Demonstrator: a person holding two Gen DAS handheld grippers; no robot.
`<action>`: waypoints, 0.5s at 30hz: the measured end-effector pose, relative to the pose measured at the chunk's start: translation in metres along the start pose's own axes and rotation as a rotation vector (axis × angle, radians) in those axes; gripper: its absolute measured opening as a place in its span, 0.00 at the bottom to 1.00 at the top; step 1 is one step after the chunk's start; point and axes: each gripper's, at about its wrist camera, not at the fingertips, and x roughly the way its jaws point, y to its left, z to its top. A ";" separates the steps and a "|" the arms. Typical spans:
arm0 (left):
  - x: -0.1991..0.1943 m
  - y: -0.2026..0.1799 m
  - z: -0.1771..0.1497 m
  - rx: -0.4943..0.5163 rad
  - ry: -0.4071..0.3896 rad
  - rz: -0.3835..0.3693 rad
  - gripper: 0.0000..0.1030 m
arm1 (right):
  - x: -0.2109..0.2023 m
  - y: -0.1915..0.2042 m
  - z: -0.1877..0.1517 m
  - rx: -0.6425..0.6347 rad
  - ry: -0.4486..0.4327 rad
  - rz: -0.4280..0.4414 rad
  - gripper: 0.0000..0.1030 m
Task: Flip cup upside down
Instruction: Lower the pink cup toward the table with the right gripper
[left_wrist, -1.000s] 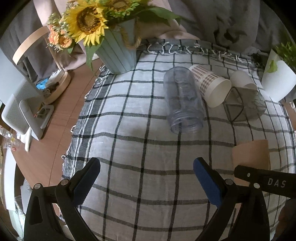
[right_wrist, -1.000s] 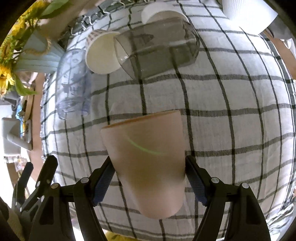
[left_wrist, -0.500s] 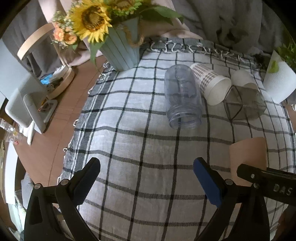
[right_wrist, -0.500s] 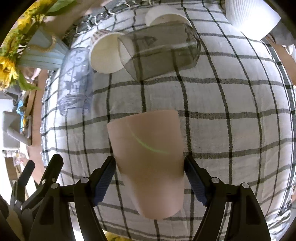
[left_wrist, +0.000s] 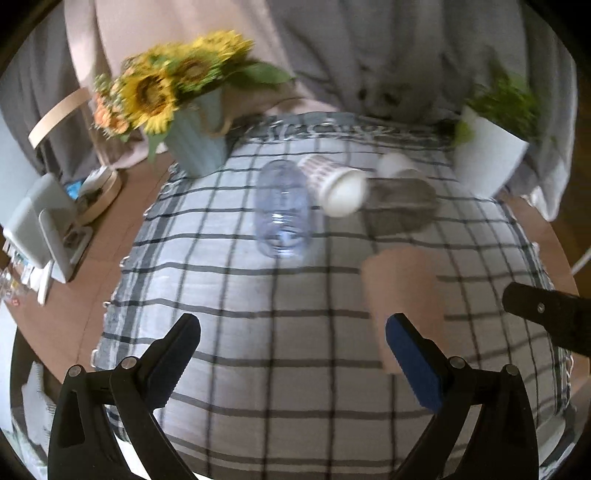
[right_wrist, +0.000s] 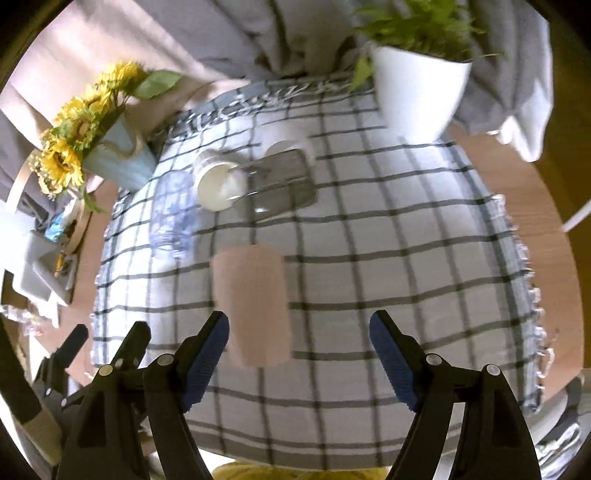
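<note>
A pink cup (right_wrist: 255, 302) stands on the checked cloth, wide end down, blurred by motion. My right gripper (right_wrist: 297, 354) is open and empty, and the cup sits just beyond its left finger (right_wrist: 205, 360). The cup also shows in the left wrist view (left_wrist: 402, 295), behind my left gripper's right finger (left_wrist: 410, 362). My left gripper (left_wrist: 291, 360) is open and empty above the cloth. One finger of the right gripper (left_wrist: 546, 314) reaches in at the right of that view.
A clear plastic cup (left_wrist: 284, 214), a patterned paper cup (left_wrist: 332, 184) and a smoky glass (left_wrist: 402, 199) lie on their sides further back. A sunflower vase (left_wrist: 195, 147) stands at back left, a white plant pot (left_wrist: 491, 158) at back right. The wooden table edge (left_wrist: 74, 295) lies left.
My right gripper has opened and let go of the pink cup, which now stands on the cloth. Both grippers have pulled back and risen, so more of the table shows.
</note>
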 end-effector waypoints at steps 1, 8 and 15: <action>-0.001 -0.006 -0.003 0.004 -0.006 -0.010 0.99 | -0.002 -0.006 -0.002 0.001 -0.003 -0.004 0.76; -0.007 -0.049 -0.027 0.045 -0.057 -0.020 0.99 | 0.001 -0.050 -0.020 -0.003 0.016 -0.049 0.76; 0.003 -0.087 -0.052 0.101 -0.098 -0.016 0.99 | 0.012 -0.077 -0.040 -0.021 0.036 -0.110 0.76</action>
